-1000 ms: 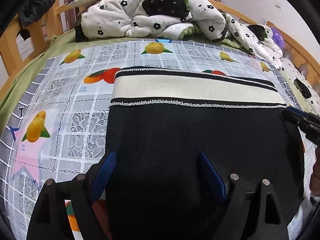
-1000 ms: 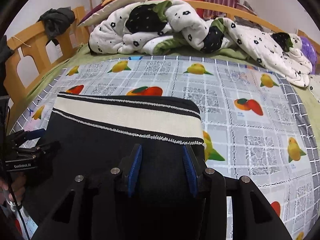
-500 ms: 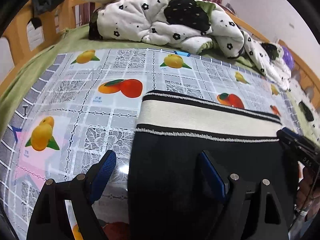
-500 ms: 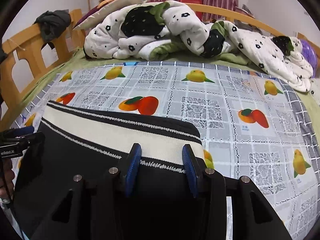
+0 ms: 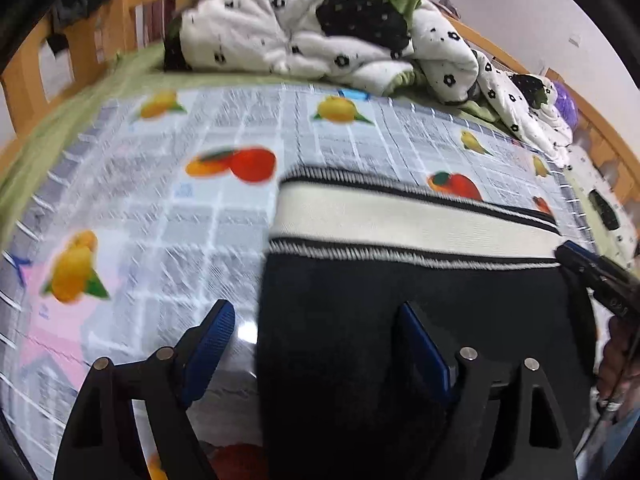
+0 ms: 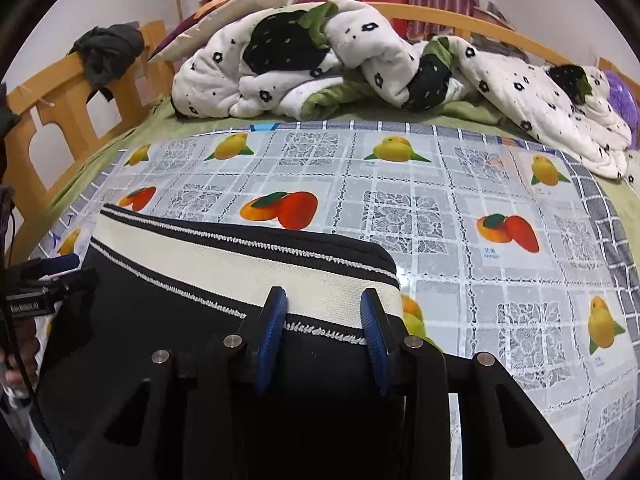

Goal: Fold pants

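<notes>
Pants (image 6: 208, 320) lie flat on the fruit-print cloth (image 6: 460, 208) on the bed, waistband (image 6: 240, 264) at the far end. Right tool (image 6: 324, 320) is closing over the waistband's right corner, fabric between the pads, not yet pinched. Left tool (image 5: 316, 340) stands wide, straddling the left edge; blurred, so contact is unclear. Seat both pads on the band before lifting, and keep the corners level.

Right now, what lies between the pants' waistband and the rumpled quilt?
In the right wrist view, only the fruit-print cover and a strip of green sheet lie between waistband and quilt.
</notes>
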The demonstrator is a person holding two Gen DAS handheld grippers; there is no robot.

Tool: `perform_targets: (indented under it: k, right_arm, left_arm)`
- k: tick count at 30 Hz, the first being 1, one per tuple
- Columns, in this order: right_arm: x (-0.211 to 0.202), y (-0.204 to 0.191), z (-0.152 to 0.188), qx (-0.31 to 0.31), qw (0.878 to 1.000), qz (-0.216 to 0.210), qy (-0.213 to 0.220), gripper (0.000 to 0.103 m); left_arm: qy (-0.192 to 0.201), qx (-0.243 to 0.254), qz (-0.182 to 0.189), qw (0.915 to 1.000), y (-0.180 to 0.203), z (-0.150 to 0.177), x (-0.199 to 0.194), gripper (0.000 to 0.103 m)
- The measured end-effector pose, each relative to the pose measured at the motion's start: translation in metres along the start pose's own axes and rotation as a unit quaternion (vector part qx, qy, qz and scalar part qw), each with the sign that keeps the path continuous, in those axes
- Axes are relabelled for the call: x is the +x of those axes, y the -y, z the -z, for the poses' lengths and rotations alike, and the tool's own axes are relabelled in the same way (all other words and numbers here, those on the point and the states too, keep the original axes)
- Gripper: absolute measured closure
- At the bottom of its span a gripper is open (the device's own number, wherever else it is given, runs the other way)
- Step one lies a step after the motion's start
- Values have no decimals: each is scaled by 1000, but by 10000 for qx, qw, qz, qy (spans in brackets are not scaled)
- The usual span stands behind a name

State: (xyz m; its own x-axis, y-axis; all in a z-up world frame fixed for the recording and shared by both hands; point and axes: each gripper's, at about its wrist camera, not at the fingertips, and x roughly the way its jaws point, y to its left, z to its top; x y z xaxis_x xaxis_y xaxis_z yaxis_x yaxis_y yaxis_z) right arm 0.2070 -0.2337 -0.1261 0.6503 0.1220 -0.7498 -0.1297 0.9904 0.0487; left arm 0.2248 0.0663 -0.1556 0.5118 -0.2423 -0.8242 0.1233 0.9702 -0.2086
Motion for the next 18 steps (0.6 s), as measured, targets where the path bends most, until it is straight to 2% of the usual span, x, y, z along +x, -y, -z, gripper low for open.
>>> perform_targets:
  k: [3,18]
  right_arm:
    - [0,0,3,-16,10000,14,74,66]
    - [-26,-1,25,-46,9998,164,-120,66]
  left_arm:
    - [-199,-82,215,9995,2,5,9,21]
    - [-100,-109,-44,9999,11,17,3,20]
